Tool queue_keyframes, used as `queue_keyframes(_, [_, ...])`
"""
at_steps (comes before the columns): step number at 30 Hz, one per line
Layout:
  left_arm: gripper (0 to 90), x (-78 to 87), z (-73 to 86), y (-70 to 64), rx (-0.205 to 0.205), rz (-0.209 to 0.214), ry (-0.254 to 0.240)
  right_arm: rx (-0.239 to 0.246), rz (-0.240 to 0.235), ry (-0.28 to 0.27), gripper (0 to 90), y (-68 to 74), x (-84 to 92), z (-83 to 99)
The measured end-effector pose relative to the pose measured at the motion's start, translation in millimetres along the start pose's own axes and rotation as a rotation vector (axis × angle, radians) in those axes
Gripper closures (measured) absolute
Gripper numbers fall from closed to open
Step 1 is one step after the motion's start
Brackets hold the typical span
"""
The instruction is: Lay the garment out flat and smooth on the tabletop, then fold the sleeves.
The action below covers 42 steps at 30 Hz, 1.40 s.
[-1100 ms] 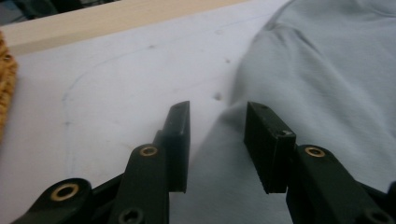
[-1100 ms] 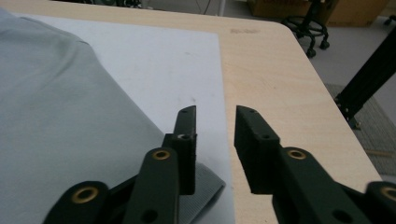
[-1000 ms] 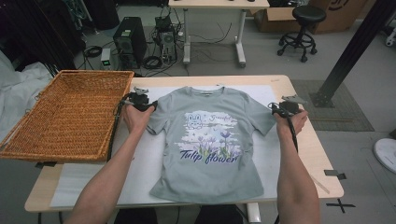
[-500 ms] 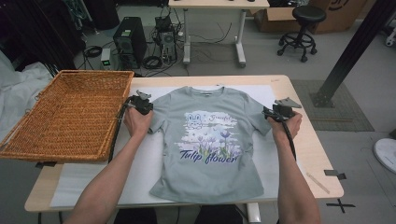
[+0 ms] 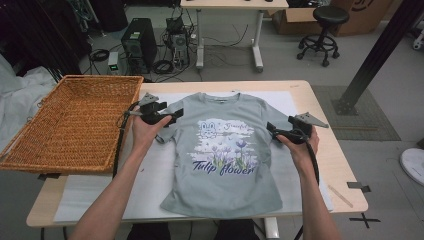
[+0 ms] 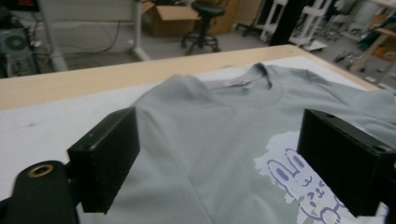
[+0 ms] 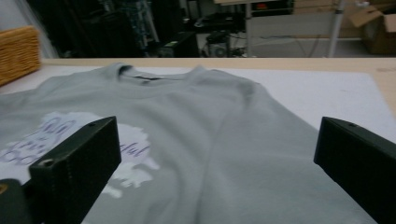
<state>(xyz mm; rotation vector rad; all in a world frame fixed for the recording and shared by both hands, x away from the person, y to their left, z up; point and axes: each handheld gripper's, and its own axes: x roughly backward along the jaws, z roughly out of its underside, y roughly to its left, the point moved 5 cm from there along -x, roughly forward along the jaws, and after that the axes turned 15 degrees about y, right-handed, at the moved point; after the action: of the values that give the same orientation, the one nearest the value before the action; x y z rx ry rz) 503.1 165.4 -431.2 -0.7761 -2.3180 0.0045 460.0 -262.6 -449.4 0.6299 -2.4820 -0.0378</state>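
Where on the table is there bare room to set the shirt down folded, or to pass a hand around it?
Bare white mat lies between the t-shirt and the wicker basket, and in a narrower strip right of the shirt toward the table edge. It is crowded at both sleeves, where the left tool and right tool hang with jaws just opened, nothing between them.

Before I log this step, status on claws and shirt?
Both claws, left and right, just opened, nothing held. T-shirt flat, print up. Basket off left, clear.
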Motion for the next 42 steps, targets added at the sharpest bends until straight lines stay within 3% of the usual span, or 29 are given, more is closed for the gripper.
queue_keyframes(3, [10.0, 11.3, 0.6, -7.0, -0.025, 0.001, -0.006, 0.027, -0.038, 0.004, 0.2, 8.5, 8.0, 3.3])
queue_keyframes(5, [9.9, 20.3, 1.9, -12.9, -0.042, 0.046, -0.021, 0.047, -0.058, 0.001, 0.1, 12.9, 15.3, 5.2])
queue_keyframes(8, [13.4, 35.7, 3.9, -22.4, -0.101, 0.108, -0.035, 0.099, -0.049, 0.023, 0.3, 18.2, 25.0, 9.0])
queue_keyframes(11, [11.9, 53.8, 4.8, -32.8, -0.151, 0.179, -0.057, 0.11, -0.067, 0.012, 0.4, 24.8, 34.2, 11.7])
queue_keyframes(14, [11.2, 70.5, 2.5, -38.7, -0.163, 0.157, -0.086, 0.118, -0.066, 0.003, 0.3, 29.7, 43.1, 15.6])
queue_keyframes(18, [8.4, 87.5, 0.6, -42.6, -0.14, 0.147, -0.123, 0.13, -0.069, -0.003, 0.7, 34.7, 53.5, 19.5])
queue_keyframes(23, [6.5, 96.1, 5.7, -39.4, -0.111, 0.142, -0.116, 0.131, -0.07, -0.008, 0.5, 37.1, 59.5, 16.6])
queue_keyframes(25, [6.5, 96.9, 7.6, -35.8, -0.109, 0.116, -0.115, 0.132, -0.07, -0.01, 0.5, 38.9, 59.3, 13.6])
queue_keyframes(28, [6.7, 96.0, 11.5, -33.7, -0.107, 0.07, -0.108, 0.143, -0.069, -0.012, 0.9, 42.8, 56.7, 9.8])
queue_keyframes(30, [6.7, 93.3, 15.3, -34.1, -0.109, 0.071, -0.099, 0.145, -0.073, -0.008, 1.1, 45.7, 54.1, 9.1])
queue_keyframes(33, [6.6, 86.6, 20.6, -34.0, -0.108, 0.038, -0.073, 0.147, -0.077, 0.004, 1.4, 48.0, 49.7, 10.4])
queue_keyframes(42, [9.2, 60.2, 35.9, -39.5, -0.042, -0.005, -0.039, 0.134, -0.076, -0.012, 1.6, 48.5, 48.8, 12.7])
